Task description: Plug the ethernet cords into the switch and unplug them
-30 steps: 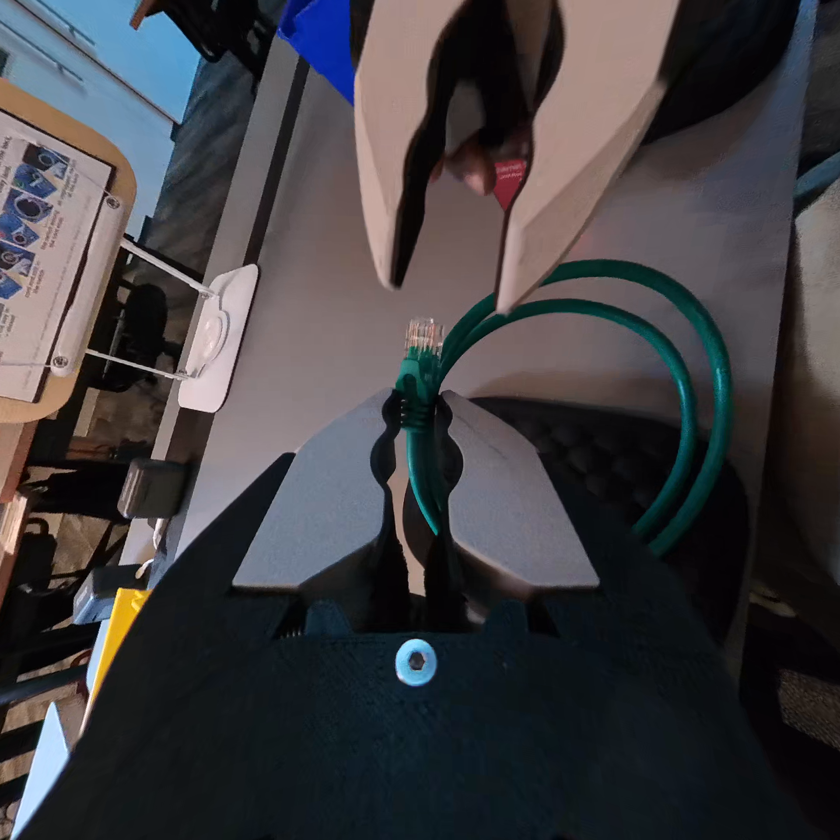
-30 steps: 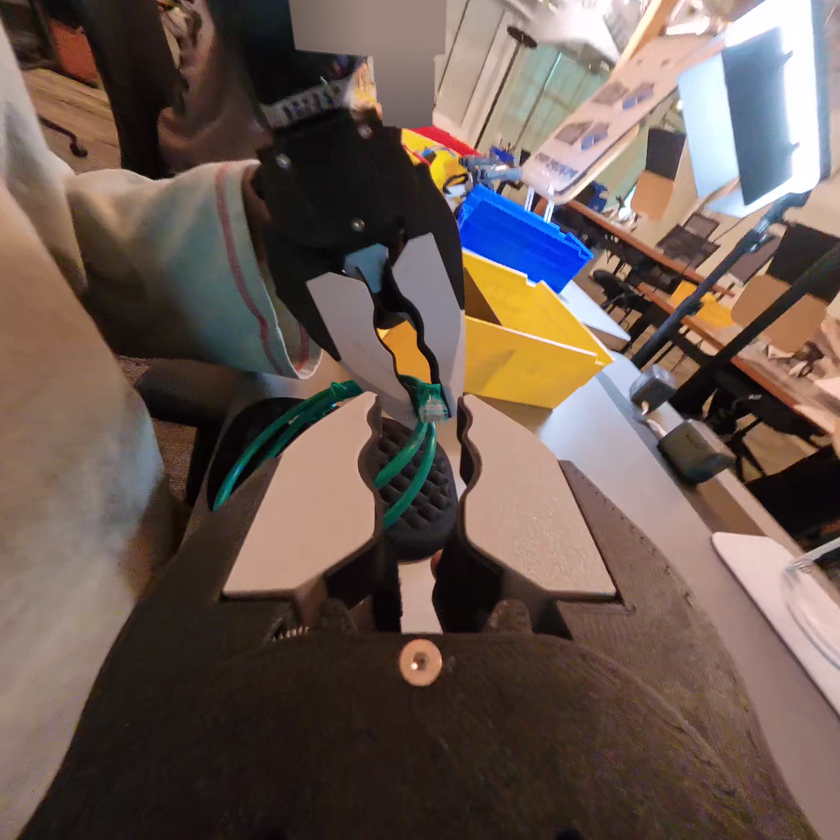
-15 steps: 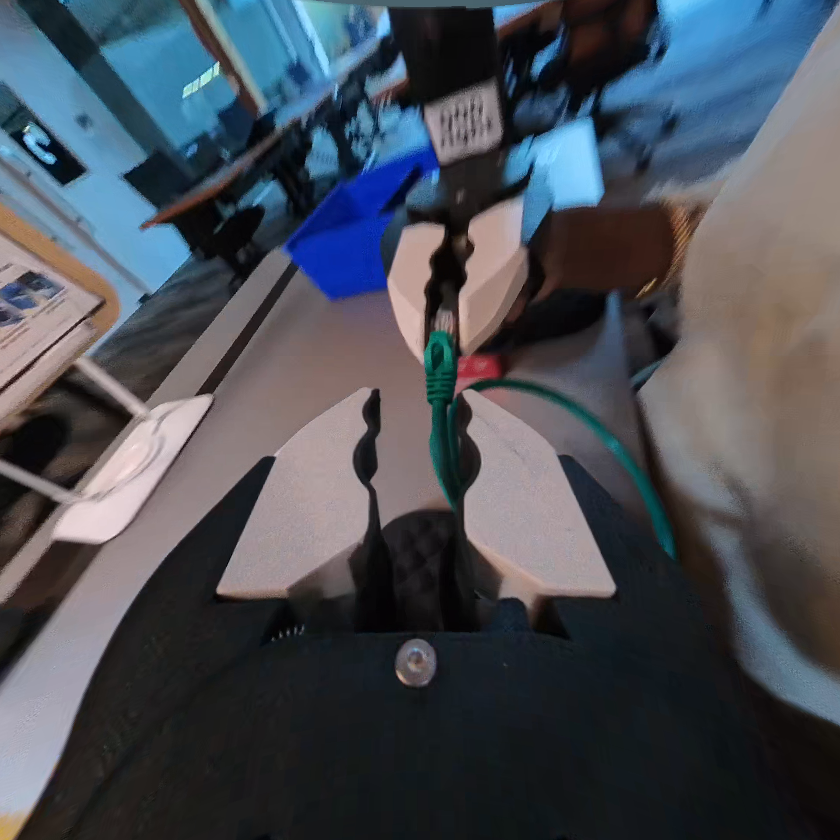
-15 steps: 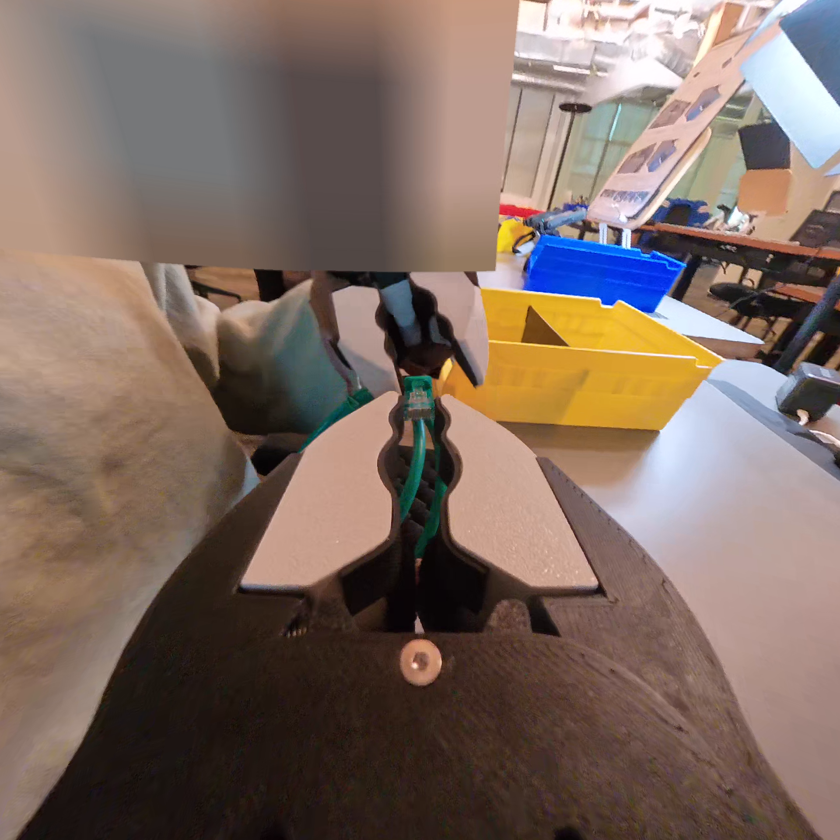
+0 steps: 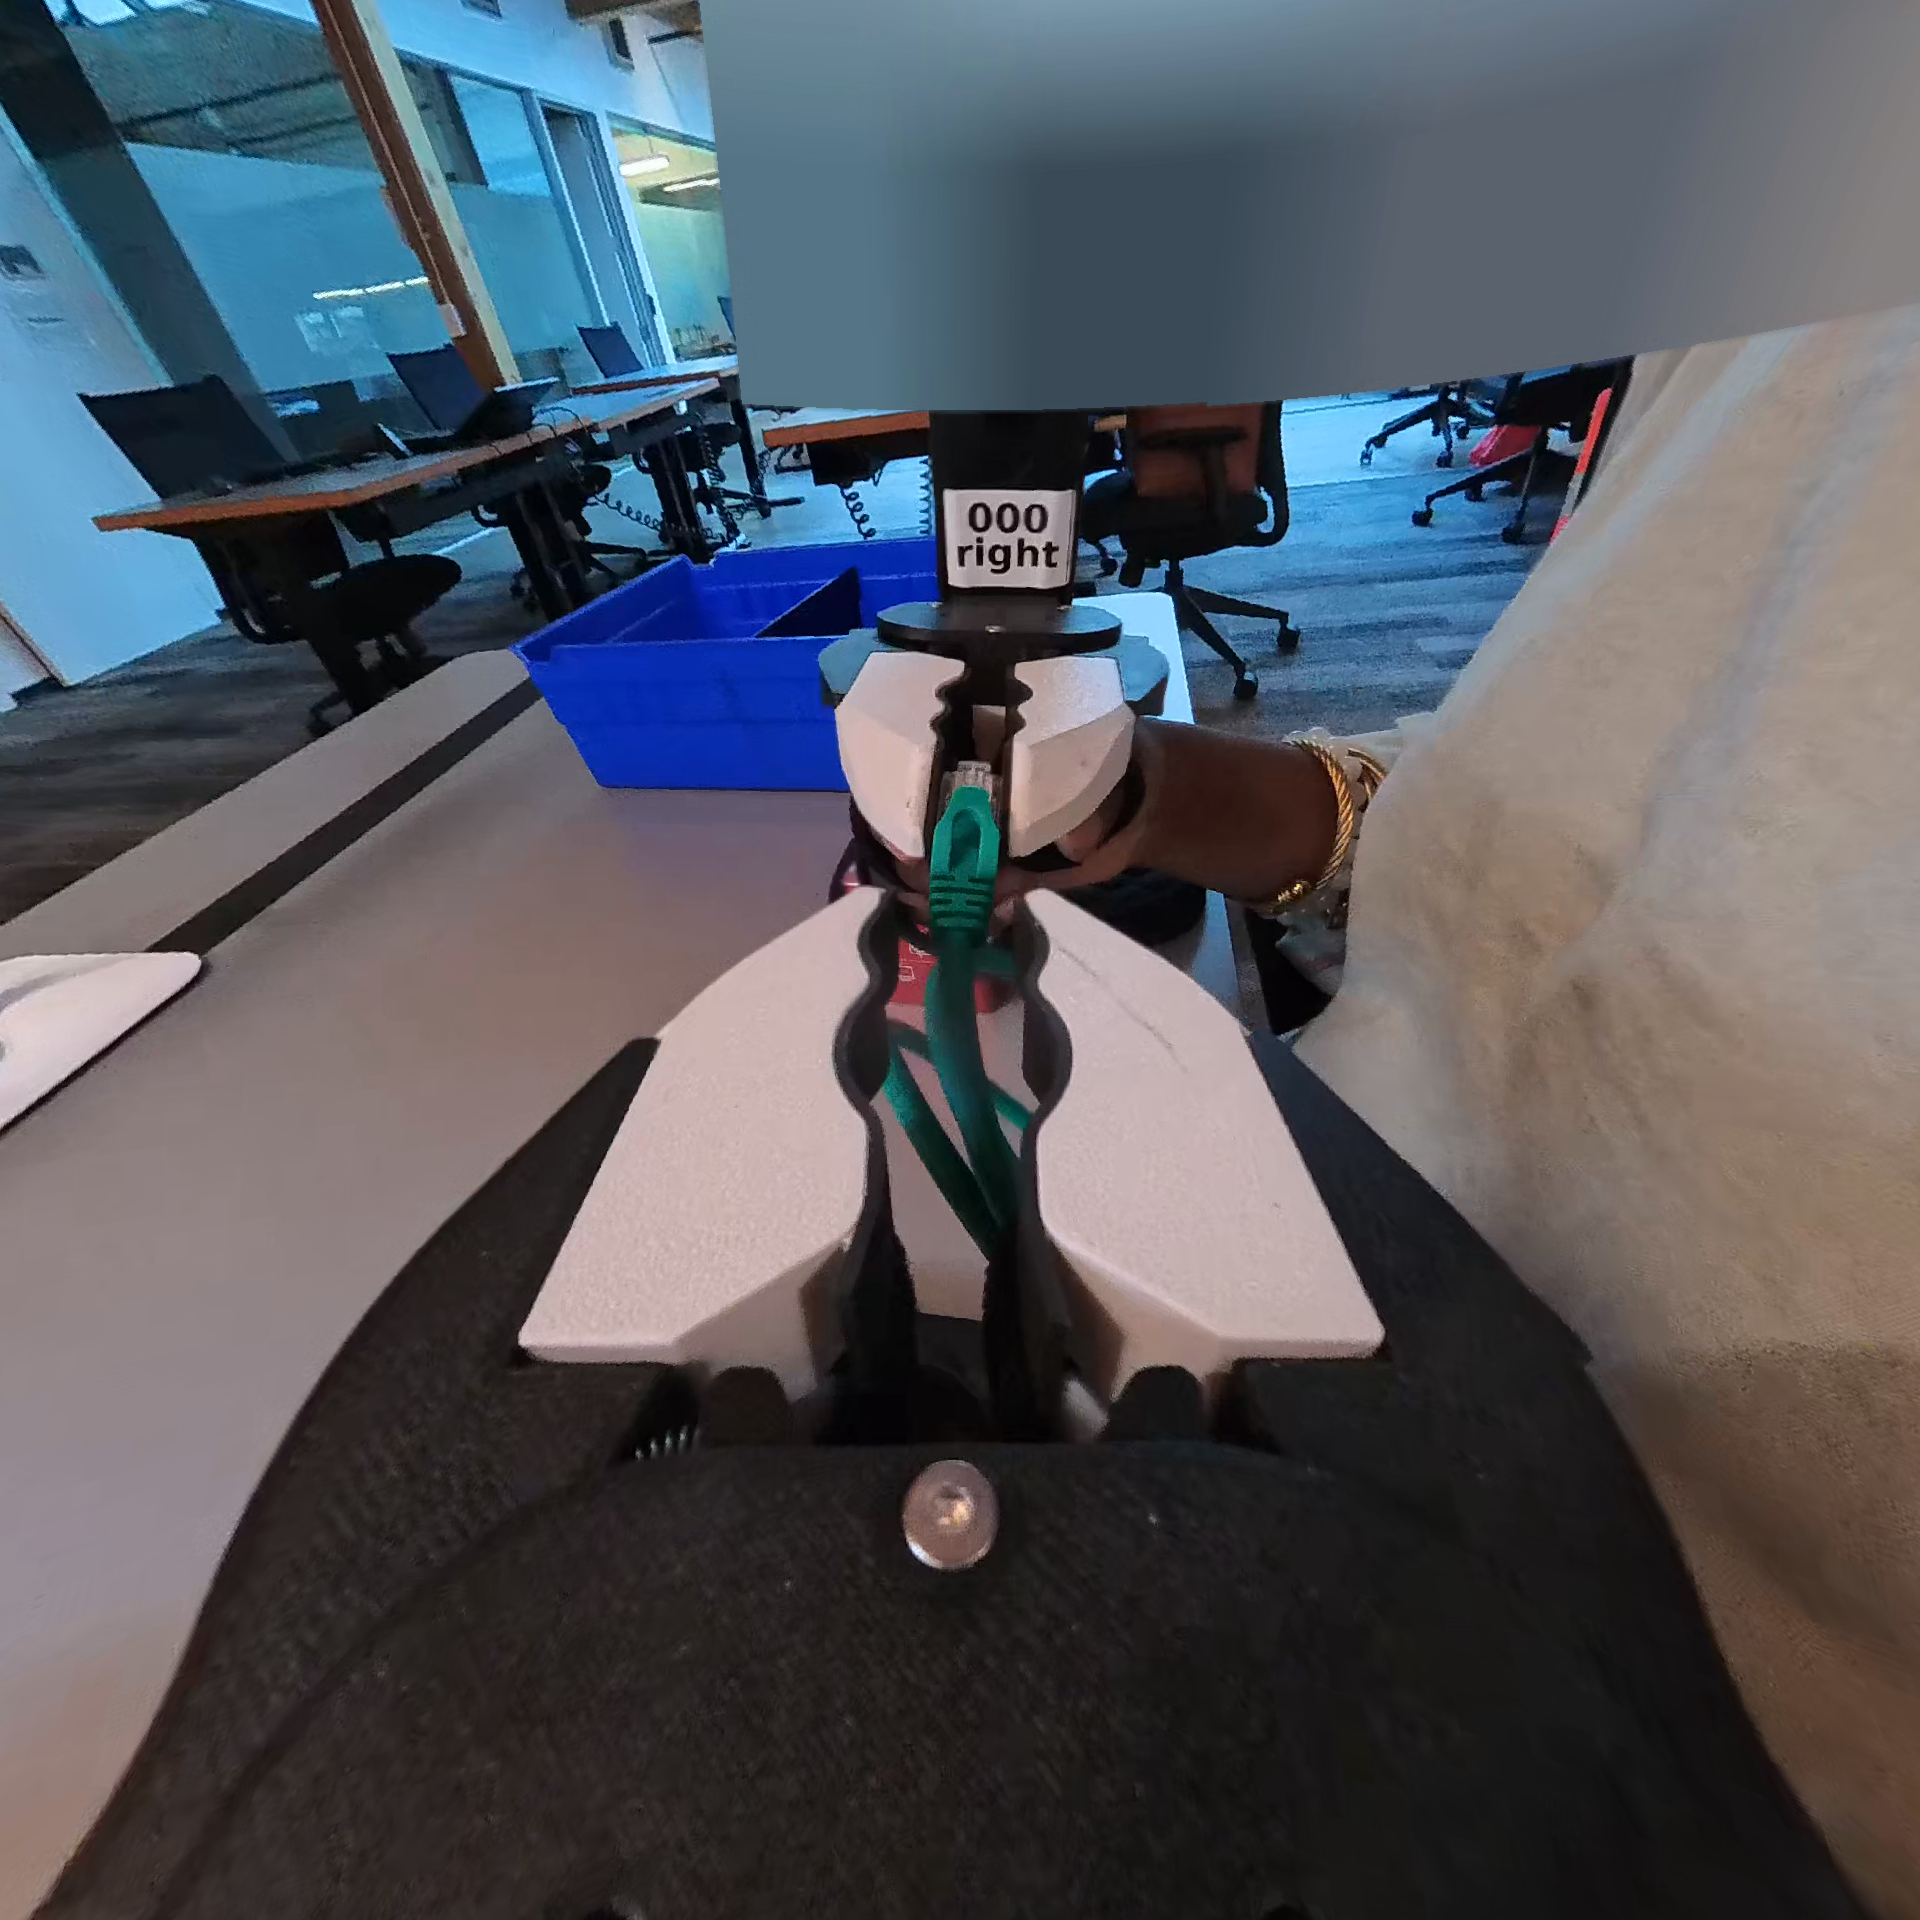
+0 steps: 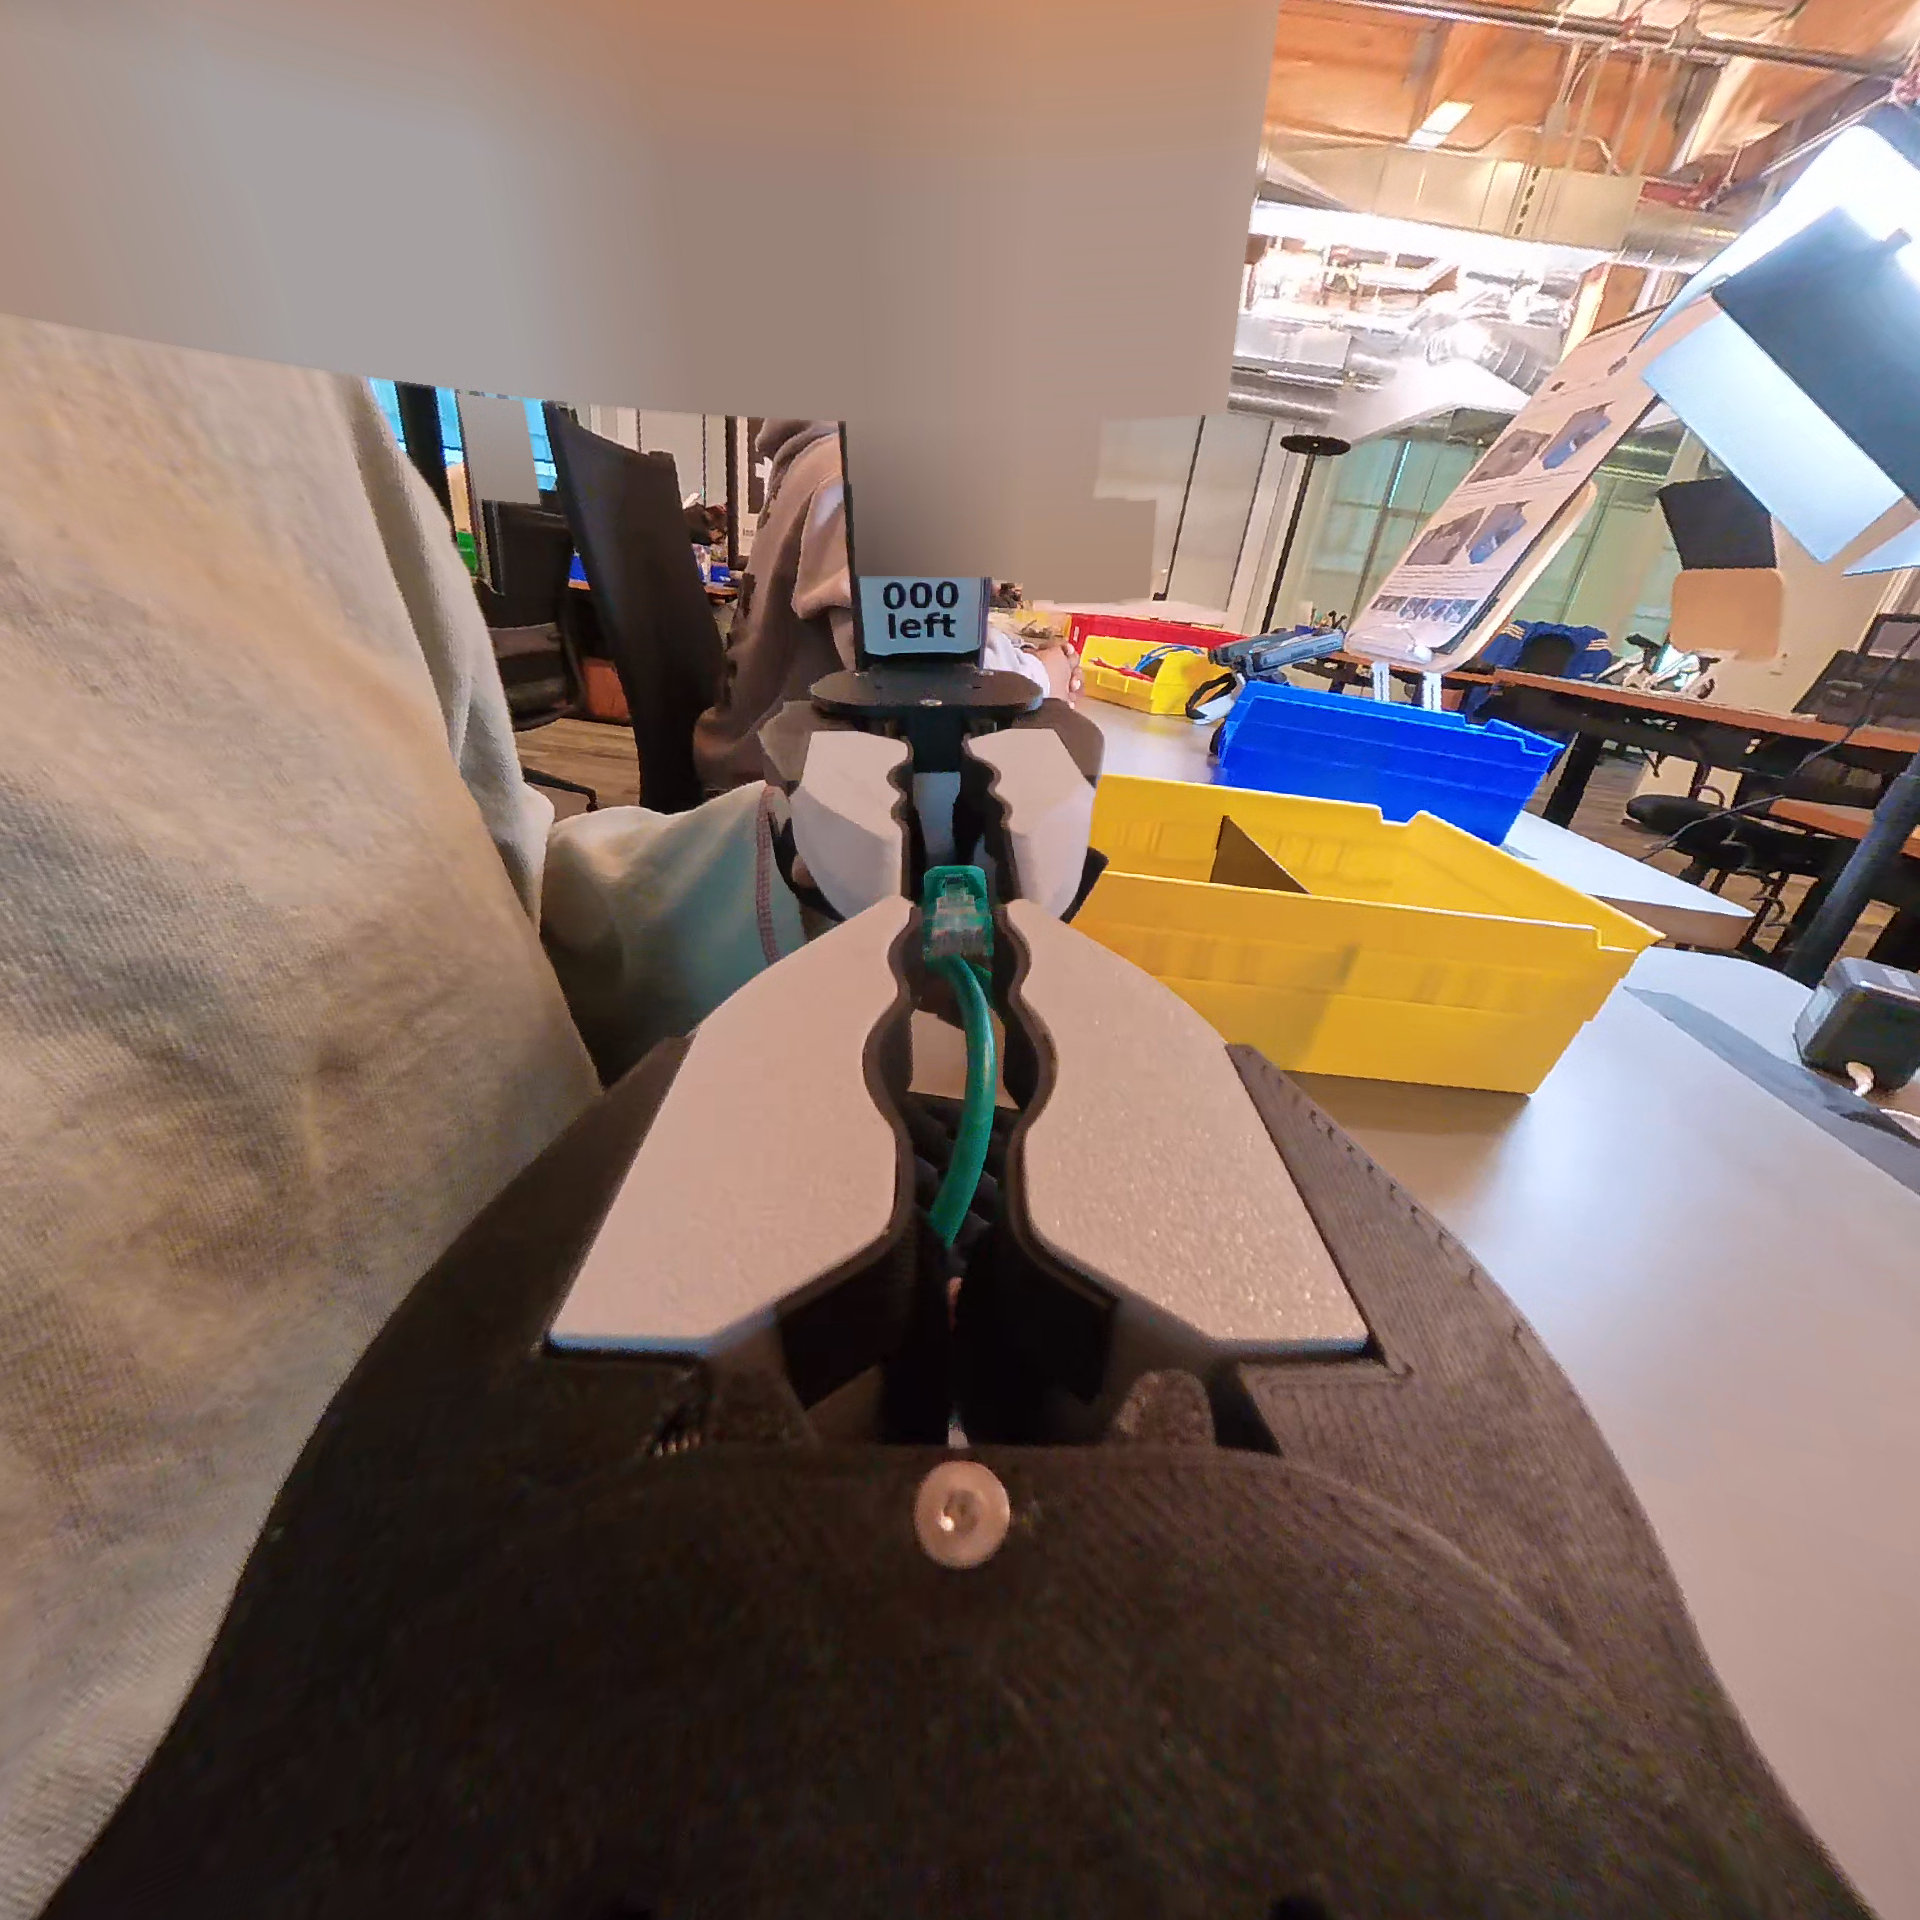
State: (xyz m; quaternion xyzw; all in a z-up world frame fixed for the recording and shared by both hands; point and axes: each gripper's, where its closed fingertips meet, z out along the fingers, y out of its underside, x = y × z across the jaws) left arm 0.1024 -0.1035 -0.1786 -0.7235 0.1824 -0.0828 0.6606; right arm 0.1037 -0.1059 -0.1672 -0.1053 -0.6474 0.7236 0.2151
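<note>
A: What is the right claw point(image 6: 954, 909) doing?

B: It is pinching the green ethernet cord point(image 6: 964, 1101) at its clear plug point(image 6: 954, 914), the tips pressed onto it. The cord droops back in a smooth round strand between the wavy inner edges of the fingers.

A: And the left claw point(image 5: 951, 909)?

B: Slightly spread. The cord runs up through its gap, and I cannot tell whether it touches either tip. The ribbed green boot point(image 5: 964, 868) rises past those tips into the right claw point(image 5: 971, 779), which faces it head-on and nips the plug.

A: Materials?

B: Fingers of matte pale grey plastic, faintly grainy, on coarse, layered black bodies, each with one silver screw. The cord is held in the air above the smooth grey tabletop point(image 5: 416, 987).

A: Anything nearby?

B: A glossy blue bin point(image 5: 707, 675) beyond the right claw, and a ribbed yellow bin point(image 6: 1340, 966) beside the left claw point(image 6: 940, 821).
</note>
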